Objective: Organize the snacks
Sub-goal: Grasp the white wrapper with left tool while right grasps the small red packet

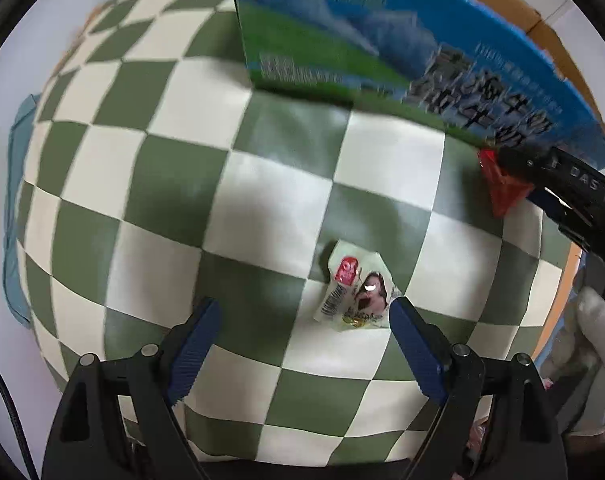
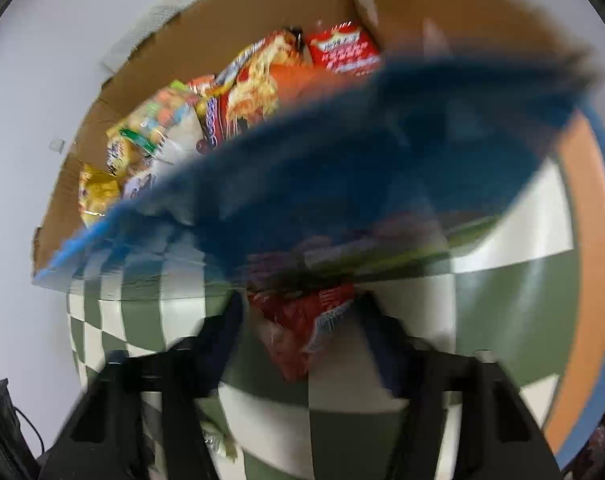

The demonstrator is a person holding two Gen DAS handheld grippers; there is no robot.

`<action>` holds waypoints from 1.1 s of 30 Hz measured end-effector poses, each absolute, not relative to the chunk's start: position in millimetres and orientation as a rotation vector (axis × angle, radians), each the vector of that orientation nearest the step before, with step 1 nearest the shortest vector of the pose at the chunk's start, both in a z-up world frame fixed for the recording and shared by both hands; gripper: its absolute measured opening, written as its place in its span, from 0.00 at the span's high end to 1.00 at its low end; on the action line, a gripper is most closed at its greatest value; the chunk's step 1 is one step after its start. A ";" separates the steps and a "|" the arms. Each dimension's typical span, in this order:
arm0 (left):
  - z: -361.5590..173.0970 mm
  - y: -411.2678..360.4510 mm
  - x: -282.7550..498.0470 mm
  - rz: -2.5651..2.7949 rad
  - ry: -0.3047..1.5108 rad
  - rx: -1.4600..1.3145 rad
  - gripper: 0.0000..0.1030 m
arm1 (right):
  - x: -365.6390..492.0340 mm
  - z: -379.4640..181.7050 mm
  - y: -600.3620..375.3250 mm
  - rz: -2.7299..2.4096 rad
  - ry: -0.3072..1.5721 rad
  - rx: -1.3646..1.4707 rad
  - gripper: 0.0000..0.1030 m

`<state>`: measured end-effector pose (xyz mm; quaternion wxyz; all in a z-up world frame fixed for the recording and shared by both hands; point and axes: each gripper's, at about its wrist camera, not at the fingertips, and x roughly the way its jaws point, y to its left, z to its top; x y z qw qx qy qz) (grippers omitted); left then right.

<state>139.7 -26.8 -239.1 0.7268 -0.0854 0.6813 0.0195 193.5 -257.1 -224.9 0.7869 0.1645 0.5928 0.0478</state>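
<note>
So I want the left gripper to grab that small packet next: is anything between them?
Nothing visible. The small packet lies on the checkered cloth just ahead of the open left gripper, nearer its right finger.

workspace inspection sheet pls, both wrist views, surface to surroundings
surface: green and cream checkered tablecloth.
job's things: small pale snack packet lies flat between the left tongs; red snack packet in the right tongs; blue milk carton box open, packed with noodle and snack packs.
clutter: nothing seen.
grippers: left open around the pale packet, not touching it; right closed on the red packet, close beside the box, view blurred.
cables: black cable at lower left.
surroundings: pale wall behind the box.
</note>
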 end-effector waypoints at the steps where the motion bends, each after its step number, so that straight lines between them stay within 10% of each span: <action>1: -242.0 -27.2 139.4 0.042 1.512 -0.193 0.16 | 191.8 -226.0 -252.8 0.102 1.267 0.321 0.50; 14: -284.3 -69.2 147.2 -0.081 1.575 -0.174 0.17 | 90.2 -218.5 -261.4 0.186 1.378 0.132 0.52; 19: -304.4 -88.1 144.1 -0.087 1.571 -0.057 0.47 | 74.3 -234.3 -262.7 0.167 1.404 0.148 0.52; 33: -326.2 -54.2 82.5 -0.039 1.592 -0.013 0.48 | 75.1 -252.5 -205.8 0.222 1.446 -0.004 0.52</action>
